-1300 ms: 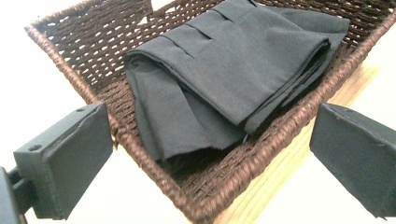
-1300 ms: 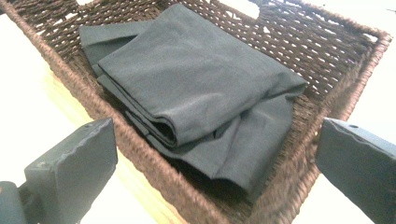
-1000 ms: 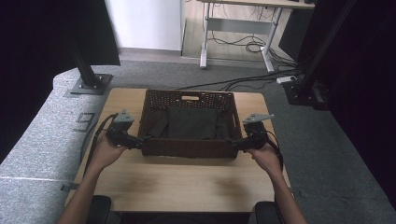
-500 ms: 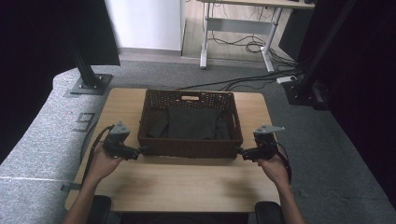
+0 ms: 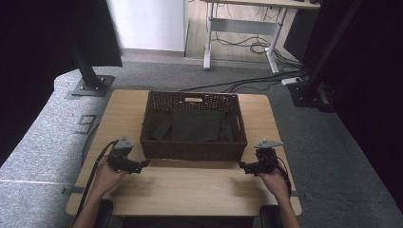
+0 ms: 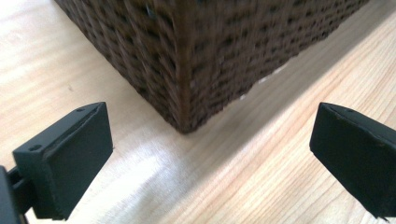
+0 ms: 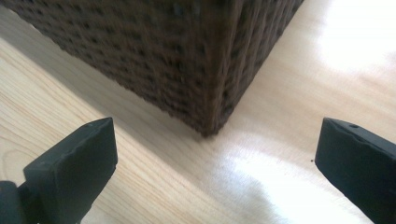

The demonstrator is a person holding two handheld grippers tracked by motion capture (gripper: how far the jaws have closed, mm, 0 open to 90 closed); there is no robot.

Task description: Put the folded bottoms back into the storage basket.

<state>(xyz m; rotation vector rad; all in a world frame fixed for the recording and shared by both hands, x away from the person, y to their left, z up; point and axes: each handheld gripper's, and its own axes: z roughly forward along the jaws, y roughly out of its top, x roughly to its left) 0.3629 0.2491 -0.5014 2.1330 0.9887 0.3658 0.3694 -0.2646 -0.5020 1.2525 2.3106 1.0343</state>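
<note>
Basket (image 5: 192, 151) of dark wicker sits mid-table (image 5: 190, 190), its long axis running side to side, handle slot at the far wall, a dark cloth (image 5: 195, 124) folded inside. Your left gripper (image 5: 142, 165) and right gripper (image 5: 241, 166) hover just off its near corners, jaws spread wide and grasping nothing. Each corner falls between the jaws; close there and the pads would likely slip off the angled weave, skewing the basket or dragging it across the wood
</note>
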